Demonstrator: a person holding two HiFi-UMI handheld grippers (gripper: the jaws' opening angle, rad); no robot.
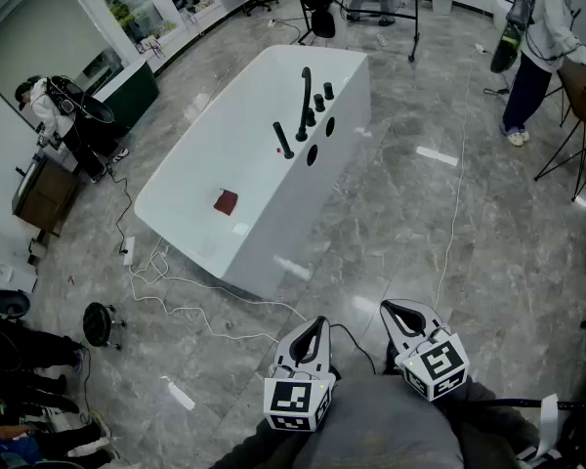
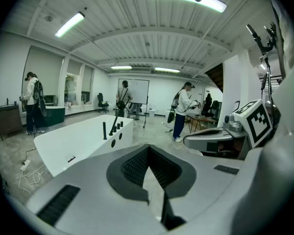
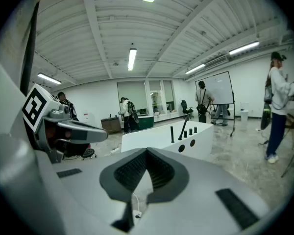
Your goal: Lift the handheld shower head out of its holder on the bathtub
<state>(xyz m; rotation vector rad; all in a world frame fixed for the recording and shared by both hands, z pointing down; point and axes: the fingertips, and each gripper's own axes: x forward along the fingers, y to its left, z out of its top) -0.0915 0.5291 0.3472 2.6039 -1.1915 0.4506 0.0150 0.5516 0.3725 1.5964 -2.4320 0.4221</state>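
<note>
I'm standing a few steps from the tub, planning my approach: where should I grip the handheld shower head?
Probably the slim black wand of the handheld shower head, mid-length above its holder, jaws across it, coming from the open floor beside that bathtub rim. It stands tall and leaning, clear of the knobs there.

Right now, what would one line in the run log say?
stage: not started | left gripper: shut, empty | right gripper: shut, empty | handheld shower head: in holder on bathtub, far from both
</note>
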